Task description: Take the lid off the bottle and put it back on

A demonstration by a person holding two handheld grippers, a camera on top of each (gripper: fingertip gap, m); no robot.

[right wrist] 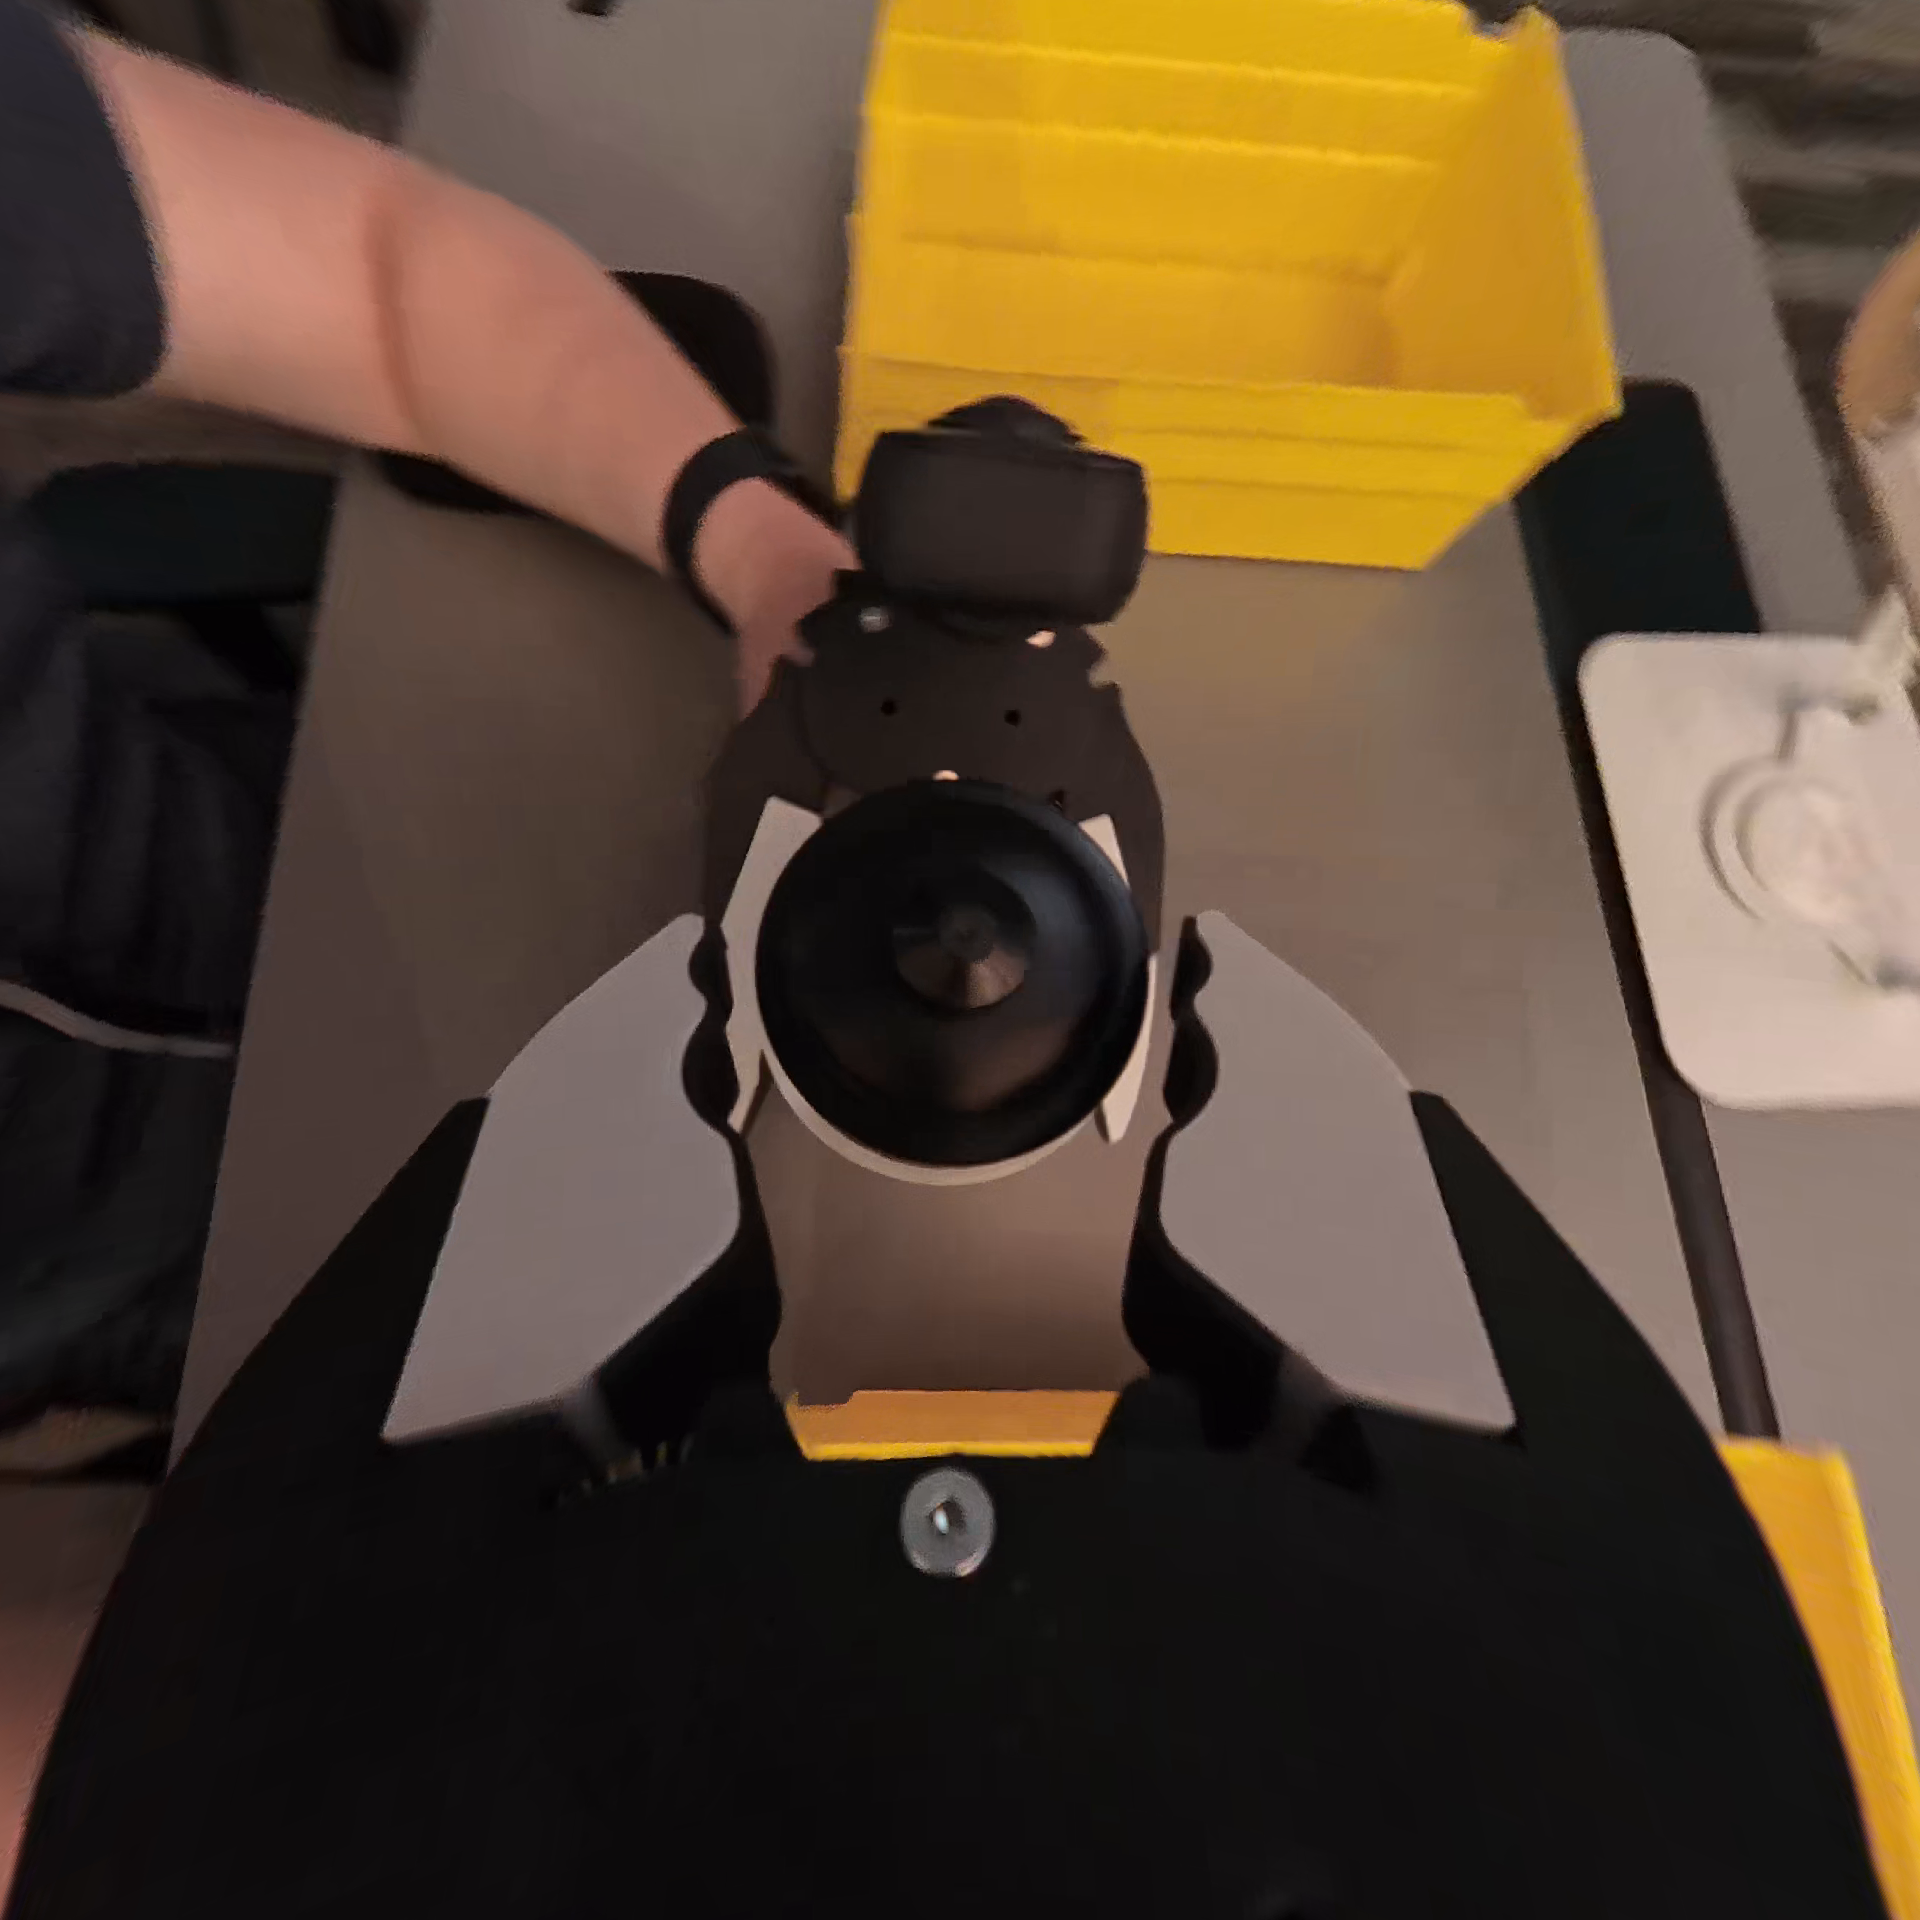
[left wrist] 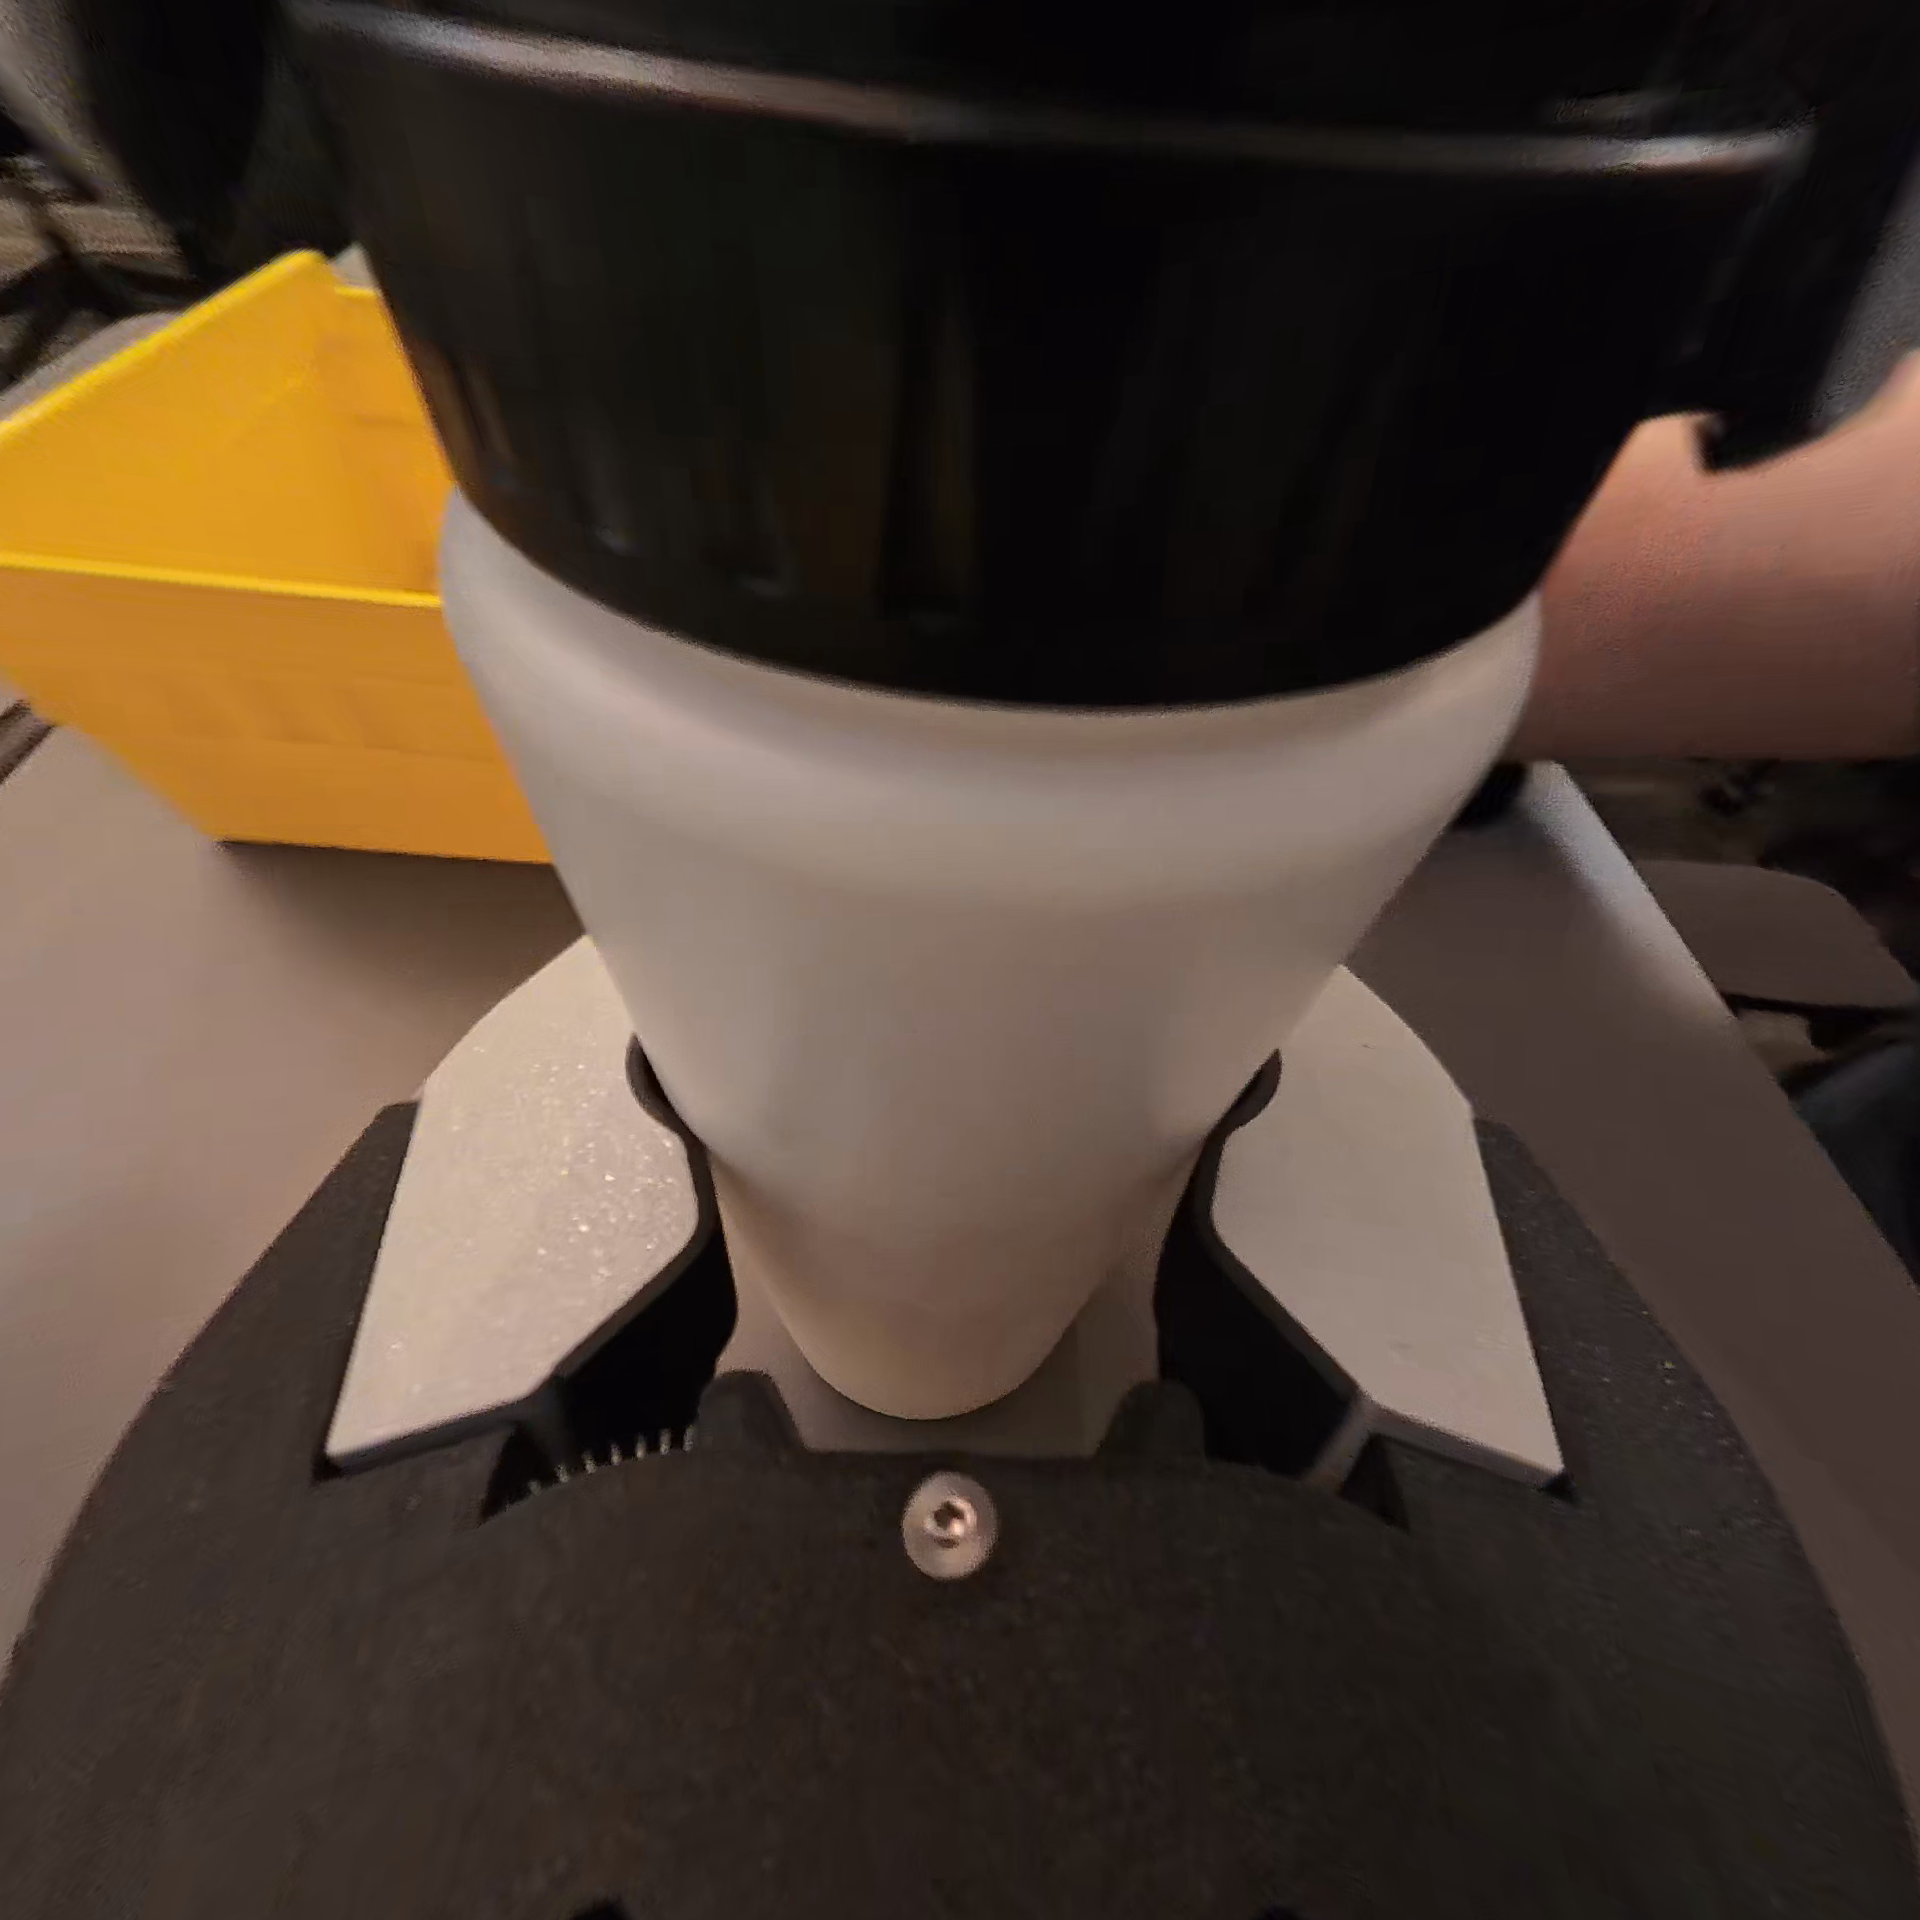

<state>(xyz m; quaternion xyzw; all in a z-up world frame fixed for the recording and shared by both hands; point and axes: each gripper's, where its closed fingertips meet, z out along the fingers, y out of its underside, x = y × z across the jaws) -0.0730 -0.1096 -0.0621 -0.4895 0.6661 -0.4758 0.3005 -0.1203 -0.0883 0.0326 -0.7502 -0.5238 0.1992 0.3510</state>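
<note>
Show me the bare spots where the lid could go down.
Free: grey table left of the bottle, and the strip between it and the white tray. Crowded: the yellow bin beyond, and the left tool around the bottle.

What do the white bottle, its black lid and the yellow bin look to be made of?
The white bottle looks like matte, frosted plastic, since it shows no glare. Its black lid seems to be glossier ribbed plastic with faint highlights. The yellow bin appears to be rigid moulded plastic with stepped ridges inside.
</note>
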